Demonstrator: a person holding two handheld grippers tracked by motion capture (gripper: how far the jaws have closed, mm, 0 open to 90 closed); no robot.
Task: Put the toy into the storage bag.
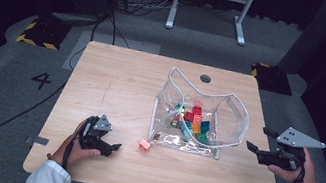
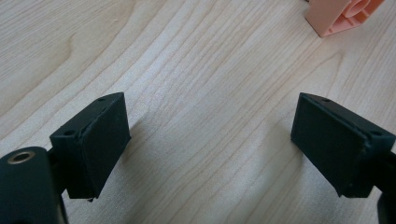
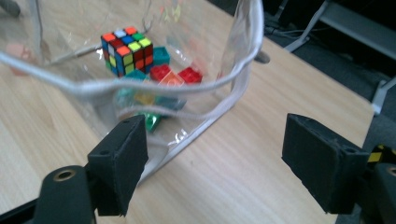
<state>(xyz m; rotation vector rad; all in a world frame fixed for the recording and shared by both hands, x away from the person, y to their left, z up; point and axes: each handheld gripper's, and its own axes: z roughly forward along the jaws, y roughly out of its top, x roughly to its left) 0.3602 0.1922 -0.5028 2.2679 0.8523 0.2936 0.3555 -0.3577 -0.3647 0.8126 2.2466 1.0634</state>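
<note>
Table: a light wooden table (image 1: 117,78) carries everything; a round hole (image 1: 205,78) sits near its far edge.
Bag: a clear plastic bag (image 1: 232,121) stands open on the right half of the table, its white-edged rim curled upward.
Bag contents: red, orange, green and teal blocks (image 1: 194,122) lie piled on the bag's bottom; in the right gripper view a puzzle cube (image 3: 127,49) with coloured squares rests among them.
Loose block: a pink block (image 1: 144,144) lies on the bare wood just outside the bag's near left corner, between the bag and the left gripper.
Left gripper: the left gripper (image 1: 110,147) rests low over the table at the near left, held in the person's left hand (image 1: 70,149), pointing toward the pink block.
Left jaws: spread wide with only wood grain between them; the pink block (image 2: 343,14) lies ahead, apart from both pads.
Right gripper: the right gripper (image 1: 253,150) hangs at the table's right edge, near the bag's right wall, held in the right hand (image 1: 305,182).
Right jaws: released, standing well apart and gripping nothing; the bag's rim (image 3: 140,84) is just ahead of them, untouched.
</note>
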